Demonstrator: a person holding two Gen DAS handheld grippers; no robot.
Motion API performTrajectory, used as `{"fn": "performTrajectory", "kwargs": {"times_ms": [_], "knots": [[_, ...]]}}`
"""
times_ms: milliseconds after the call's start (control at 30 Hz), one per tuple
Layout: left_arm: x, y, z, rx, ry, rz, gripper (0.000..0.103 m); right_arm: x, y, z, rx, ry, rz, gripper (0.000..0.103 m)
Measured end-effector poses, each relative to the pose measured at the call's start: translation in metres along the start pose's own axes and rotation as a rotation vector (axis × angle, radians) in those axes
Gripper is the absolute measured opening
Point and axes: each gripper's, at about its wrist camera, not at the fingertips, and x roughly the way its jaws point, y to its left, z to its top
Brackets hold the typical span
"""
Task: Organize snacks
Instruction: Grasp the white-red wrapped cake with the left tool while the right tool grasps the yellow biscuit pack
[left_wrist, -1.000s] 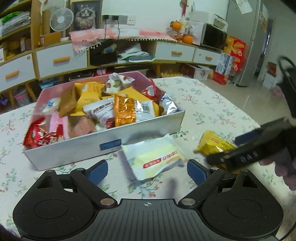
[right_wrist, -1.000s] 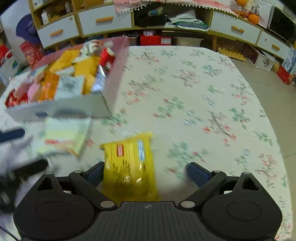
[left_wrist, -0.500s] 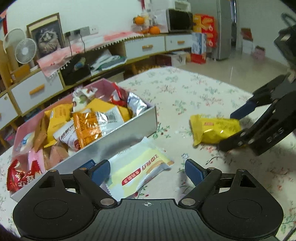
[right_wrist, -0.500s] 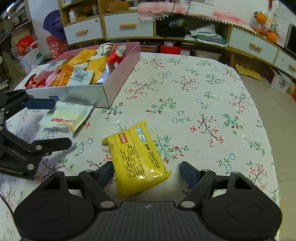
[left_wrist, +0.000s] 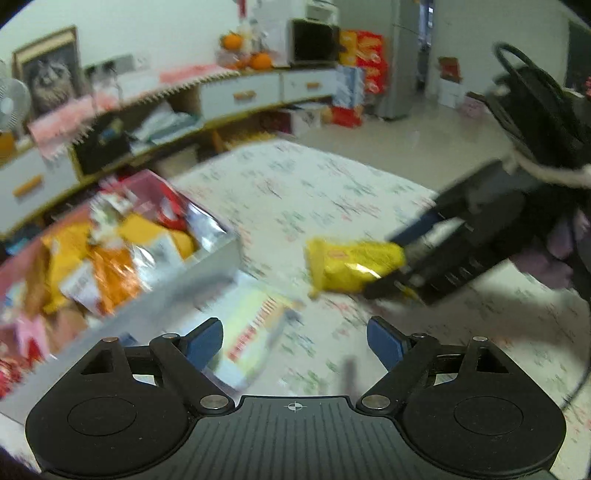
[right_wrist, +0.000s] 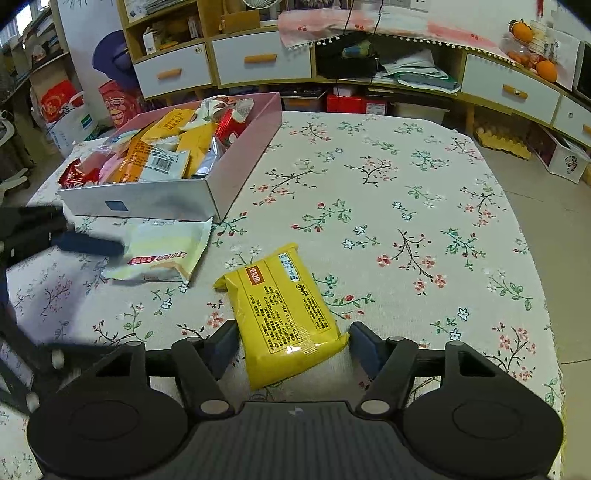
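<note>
Fingers of both grippers spread: right gripper (right_wrist: 291, 341) straddles yellow packet (right_wrist: 286, 314), left gripper (left_wrist: 294, 341) beside box (right_wrist: 147, 201).

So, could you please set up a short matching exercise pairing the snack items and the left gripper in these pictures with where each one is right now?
Things:
1. yellow packet
2. pale packet
3. snack box
4. left gripper

Places or states:
A. on the cloth just in front of the box, left gripper's blue finger over it
B. far left of the table, full of mixed wrappers
C. between the right gripper's open fingers
D. open, nothing gripped

Pairs: 1-C, 2-A, 3-B, 4-D
</note>
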Motion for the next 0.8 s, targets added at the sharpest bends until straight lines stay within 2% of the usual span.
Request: {"fn": "performTrajectory", "kwargs": {"times_ms": [100, 267, 400, 533, 700, 800], "knots": [[0.009, 0.006, 0.008, 0.034, 0.021, 0.023, 0.085, 0.001, -0.001, 0.001, -0.001, 0.0, 0.01, 0.036], [0.031, 0.005, 0.016, 0.138, 0.102, 0.045, 0.084, 0.002, 0.001, 0.002, -0.028, -0.007, 0.024, 0.036], [0.039, 0.014, 0.014, 0.101, 0.141, 0.055, 0.079, 0.004, 0.003, 0.0, -0.065, -0.016, 0.033, 0.035], [0.034, 0.018, 0.01, 0.007, 0.135, 0.016, 0.05, 0.005, 0.004, 0.0, -0.075, -0.022, 0.036, 0.032], [0.024, 0.011, 0.006, -0.027, 0.16, -0.01, 0.05, 0.002, 0.008, 0.002, -0.08, -0.009, 0.077, 0.03], [0.022, 0.006, 0.004, -0.031, 0.158, 0.03, 0.053, 0.002, 0.01, 0.002, -0.084, -0.009, 0.093, 0.031]]}}
